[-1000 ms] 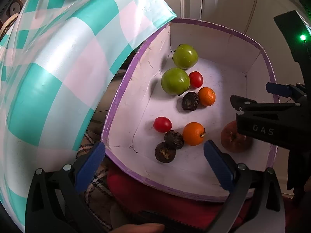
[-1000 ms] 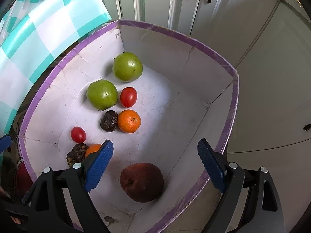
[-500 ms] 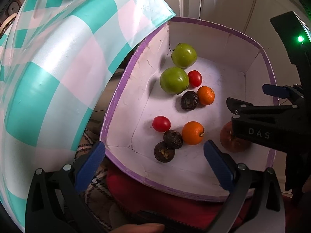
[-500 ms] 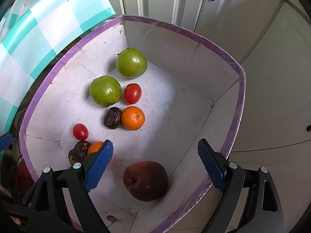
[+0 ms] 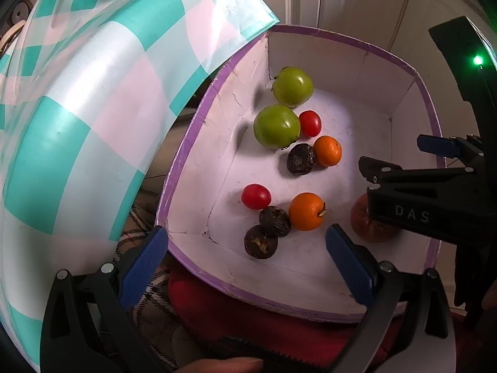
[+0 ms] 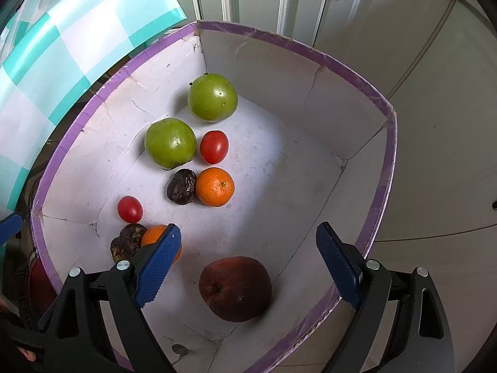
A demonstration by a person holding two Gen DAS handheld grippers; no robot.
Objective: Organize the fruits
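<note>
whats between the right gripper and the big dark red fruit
Nothing: in the right wrist view, the open right gripper hangs over the dark red fruit, only bare box floor showing.

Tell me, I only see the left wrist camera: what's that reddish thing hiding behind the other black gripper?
Observer: A big dark red fruit, round and whole, lying in the box near its right wall.
Operator: Is the gripper squeezing it?
Observer: No. The right gripper is wide open, and neither finger touches the fruit.
Operator: Anything else down there?
Observer: Just a small dark smudge on the box floor, nearer the camera.
</note>
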